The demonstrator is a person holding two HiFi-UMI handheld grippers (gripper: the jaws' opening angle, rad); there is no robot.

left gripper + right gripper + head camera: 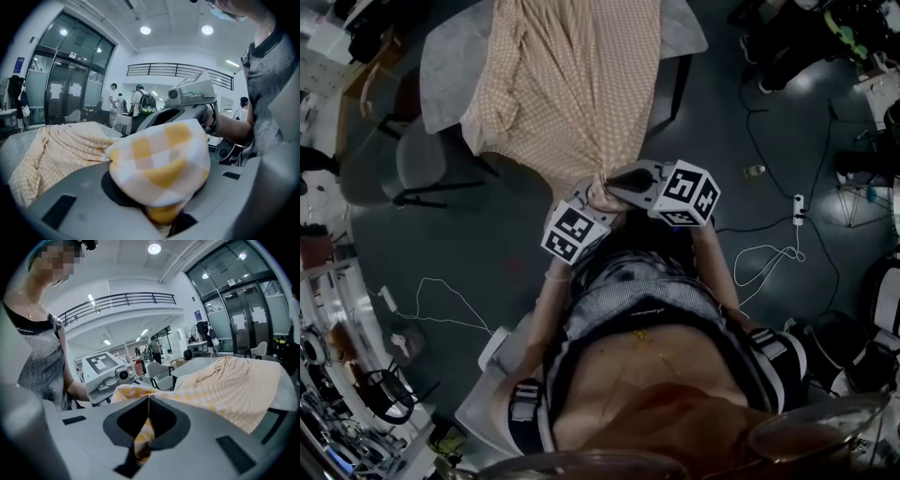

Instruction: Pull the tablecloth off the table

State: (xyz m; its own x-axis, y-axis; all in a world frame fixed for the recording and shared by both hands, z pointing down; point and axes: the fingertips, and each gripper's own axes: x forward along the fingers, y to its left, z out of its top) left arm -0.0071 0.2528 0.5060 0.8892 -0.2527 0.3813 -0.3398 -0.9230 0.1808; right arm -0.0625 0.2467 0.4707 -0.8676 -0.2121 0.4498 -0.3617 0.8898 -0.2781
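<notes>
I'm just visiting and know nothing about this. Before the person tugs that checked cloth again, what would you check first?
1. Grip of the left claw on the tablecloth: ok, a thick bunch sits between its jaws.
2. Grip of the right claw: ok, its jaws are closed on a thin fold.
3. Nothing standing on the cloth: ok, none on the part in view.
4. Cloth off the table: not ok, much of it lies on top.
5. Hanging corner free of the chair: cannot tell, they are close.
6. Floor safe for stepping back: cannot tell; a power strip lies at the person's right.
</notes>
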